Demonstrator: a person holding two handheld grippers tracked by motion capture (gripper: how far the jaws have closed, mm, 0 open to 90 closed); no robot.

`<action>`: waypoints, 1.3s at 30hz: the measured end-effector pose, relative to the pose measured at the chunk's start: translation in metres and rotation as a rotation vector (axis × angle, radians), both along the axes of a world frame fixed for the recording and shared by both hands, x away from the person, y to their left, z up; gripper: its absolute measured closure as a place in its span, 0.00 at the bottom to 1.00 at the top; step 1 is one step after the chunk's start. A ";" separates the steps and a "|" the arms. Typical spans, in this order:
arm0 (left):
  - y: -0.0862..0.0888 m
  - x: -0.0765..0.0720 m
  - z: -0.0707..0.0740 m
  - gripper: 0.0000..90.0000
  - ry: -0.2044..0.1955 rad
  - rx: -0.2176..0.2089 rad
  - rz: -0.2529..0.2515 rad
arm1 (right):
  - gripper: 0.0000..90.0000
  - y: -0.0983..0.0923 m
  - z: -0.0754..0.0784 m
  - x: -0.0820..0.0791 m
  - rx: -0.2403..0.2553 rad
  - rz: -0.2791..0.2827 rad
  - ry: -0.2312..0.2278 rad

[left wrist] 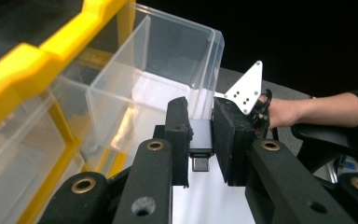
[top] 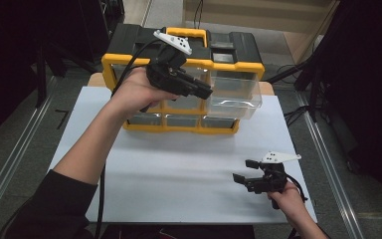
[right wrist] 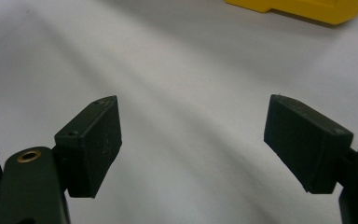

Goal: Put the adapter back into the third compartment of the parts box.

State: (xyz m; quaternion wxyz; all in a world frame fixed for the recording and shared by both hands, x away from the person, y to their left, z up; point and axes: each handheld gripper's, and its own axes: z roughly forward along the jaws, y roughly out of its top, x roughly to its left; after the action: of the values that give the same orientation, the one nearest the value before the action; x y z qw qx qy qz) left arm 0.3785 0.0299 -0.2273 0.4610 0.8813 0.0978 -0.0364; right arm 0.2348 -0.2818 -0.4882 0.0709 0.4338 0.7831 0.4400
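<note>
The left tongs [left wrist: 200, 140] pinch a small grey stick [left wrist: 200, 145] above the open clear drawer [top: 235, 97], so it might slip and miss, while the right tongs [right wrist: 191, 144] gape empty.

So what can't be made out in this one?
- The small grey device: left gripper view, the left gripper pads cover its sides; in the high view the hand hides it.
- Pulled-out clear drawer: whether anything lies inside, glare and clear walls blur it.
- Organizer: right gripper view, cut off by the top edge.
</note>
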 end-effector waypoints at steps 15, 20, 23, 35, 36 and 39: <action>-0.027 0.007 0.009 0.86 -0.017 -0.010 0.016 | 0.19 0.000 0.001 0.002 0.009 0.003 0.000; -0.039 0.008 0.009 0.86 -0.027 -0.008 0.017 | 0.19 0.002 0.000 0.004 0.007 0.016 -0.004; -0.046 0.010 0.007 0.86 -0.033 -0.002 0.017 | 0.19 0.003 0.000 0.004 0.010 0.018 -0.005; -0.073 0.011 -0.004 0.86 -0.030 0.025 0.029 | 0.19 0.000 0.001 0.000 0.006 0.004 -0.004; -0.074 0.011 -0.005 0.86 -0.029 0.028 0.027 | 0.19 0.000 0.001 -0.001 0.006 0.003 -0.005; -0.075 0.014 -0.008 0.86 -0.008 0.008 0.029 | 0.19 -0.001 0.002 -0.002 0.004 0.005 -0.007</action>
State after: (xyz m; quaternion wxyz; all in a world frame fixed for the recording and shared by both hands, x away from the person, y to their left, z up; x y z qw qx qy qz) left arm 0.3921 -0.0449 -0.2353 0.4583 0.8817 0.1089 -0.0256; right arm 0.2333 -0.2823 -0.4865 0.0718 0.4305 0.7829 0.4433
